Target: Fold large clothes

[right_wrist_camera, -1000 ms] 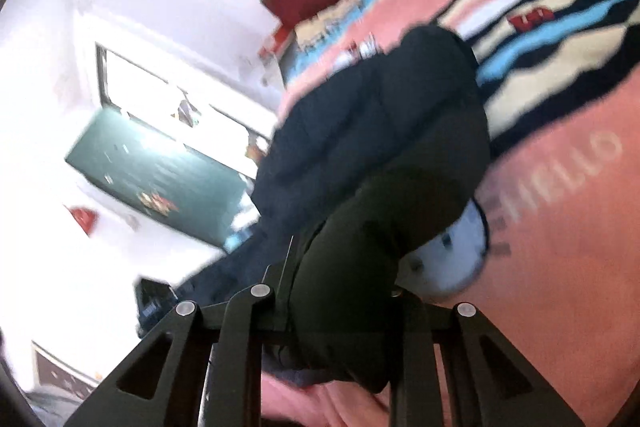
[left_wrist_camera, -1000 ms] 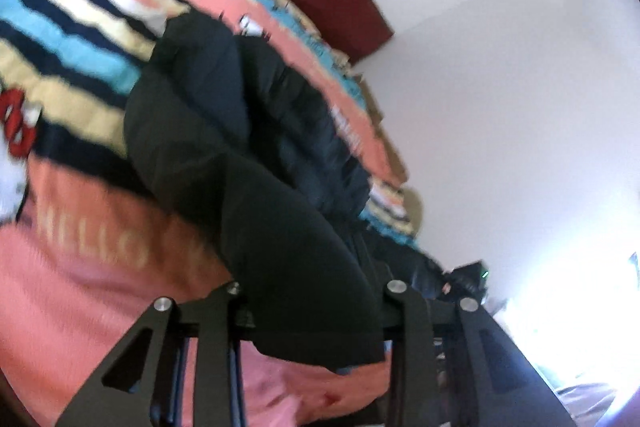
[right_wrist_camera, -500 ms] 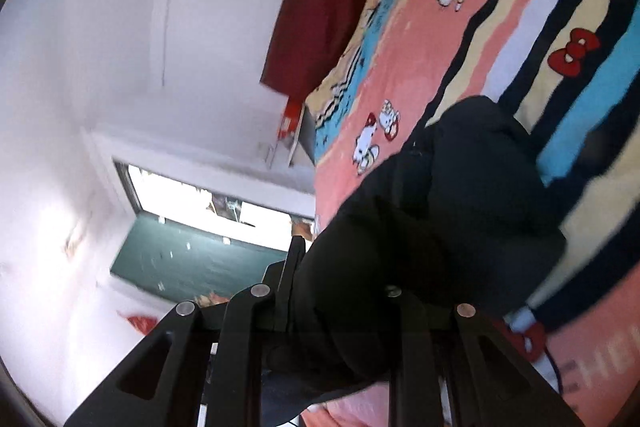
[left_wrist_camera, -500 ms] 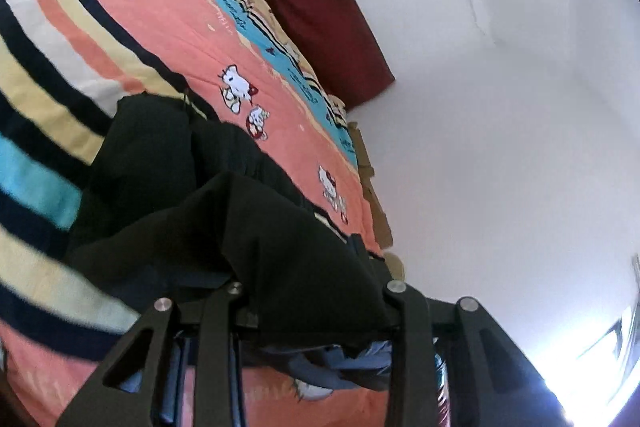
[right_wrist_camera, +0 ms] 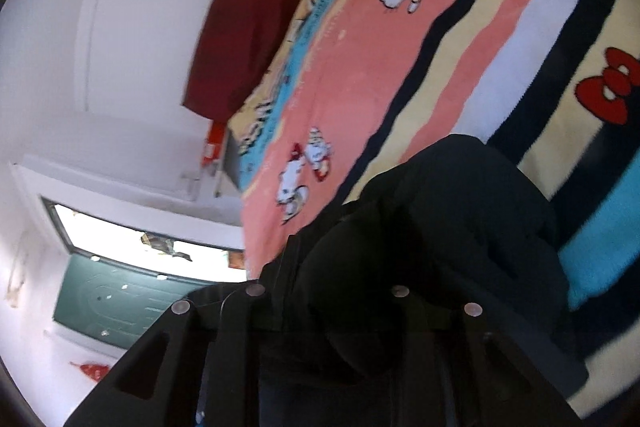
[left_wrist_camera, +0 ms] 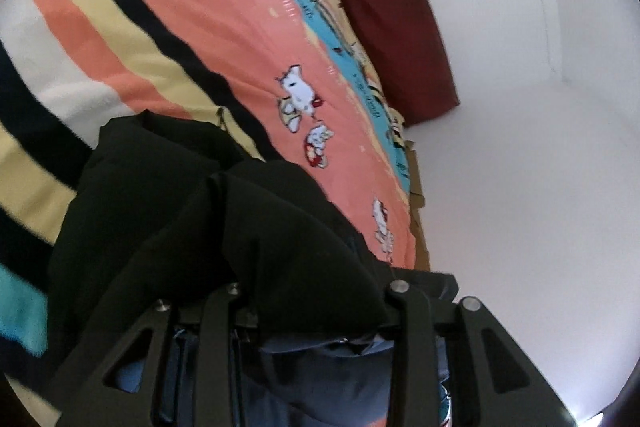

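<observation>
Both grippers, left [left_wrist_camera: 316, 301] and right [right_wrist_camera: 324, 301], have carried the puffy black jacket [left_wrist_camera: 192, 211] further up the fleecy striped blanket [left_wrist_camera: 168, 11], jaws pinching its folds.

The left wrist view is taken from just behind the left gripper [left_wrist_camera: 316, 311], whose black linkage fills the bottom of the frame. It is aimed along the striped blanket [left_wrist_camera: 192, 27] toward the dark red pillow [left_wrist_camera: 396, 15] at upper right, with white wall on the right. The black garment [left_wrist_camera: 208, 219] is seen very close, at lower centre.

The right wrist view is set likewise behind the right gripper [right_wrist_camera: 328, 311], rolled the opposite way: the pillow [right_wrist_camera: 256, 7] sits upper left, a window [right_wrist_camera: 132, 239] at lower left. Blanket, pillow and garment are shared by both views.
</observation>
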`<state>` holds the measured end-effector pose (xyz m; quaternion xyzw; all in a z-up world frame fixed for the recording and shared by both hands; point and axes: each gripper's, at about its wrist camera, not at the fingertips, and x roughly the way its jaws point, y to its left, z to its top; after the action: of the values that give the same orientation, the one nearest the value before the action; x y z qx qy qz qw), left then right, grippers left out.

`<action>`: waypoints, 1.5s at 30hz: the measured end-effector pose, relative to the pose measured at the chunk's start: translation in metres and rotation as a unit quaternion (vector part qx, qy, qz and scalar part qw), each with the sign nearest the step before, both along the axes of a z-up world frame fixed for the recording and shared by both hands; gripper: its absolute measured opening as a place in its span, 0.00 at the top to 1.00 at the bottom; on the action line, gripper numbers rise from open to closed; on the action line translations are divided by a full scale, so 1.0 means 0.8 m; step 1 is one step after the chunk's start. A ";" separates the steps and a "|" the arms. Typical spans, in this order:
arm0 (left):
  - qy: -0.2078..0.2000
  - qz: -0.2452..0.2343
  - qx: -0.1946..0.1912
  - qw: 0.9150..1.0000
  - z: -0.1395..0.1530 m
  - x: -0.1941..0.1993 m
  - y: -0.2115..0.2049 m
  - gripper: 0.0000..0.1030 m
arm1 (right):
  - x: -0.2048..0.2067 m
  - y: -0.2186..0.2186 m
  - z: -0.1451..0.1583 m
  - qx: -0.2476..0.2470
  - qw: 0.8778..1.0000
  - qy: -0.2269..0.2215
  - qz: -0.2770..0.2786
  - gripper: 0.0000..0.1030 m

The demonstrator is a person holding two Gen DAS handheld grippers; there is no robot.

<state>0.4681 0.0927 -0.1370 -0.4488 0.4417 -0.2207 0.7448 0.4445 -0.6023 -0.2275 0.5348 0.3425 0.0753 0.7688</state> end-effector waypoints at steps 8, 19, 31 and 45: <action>0.001 -0.005 -0.036 0.999 -0.056 0.023 -0.003 0.64 | 0.036 0.000 -0.043 -0.004 1.000 0.011 0.006 0.61; -0.036 0.041 -0.107 0.993 -0.027 0.019 0.028 0.48 | 0.036 -0.005 -0.032 -0.006 1.000 -0.024 0.003 0.15; -0.080 0.035 0.080 0.993 0.091 -0.068 0.036 0.48 | -0.011 -0.018 0.030 -0.062 0.997 -0.036 -0.006 0.14; -0.144 -0.037 0.257 0.955 0.104 -0.190 -0.065 0.48 | -0.107 0.095 0.099 -0.256 0.960 -0.062 0.093 0.08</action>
<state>0.3159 0.0408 -0.0541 -0.1890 0.3875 -0.1896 0.8821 0.3591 -0.5265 -0.1483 0.2803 0.3501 0.0888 0.8894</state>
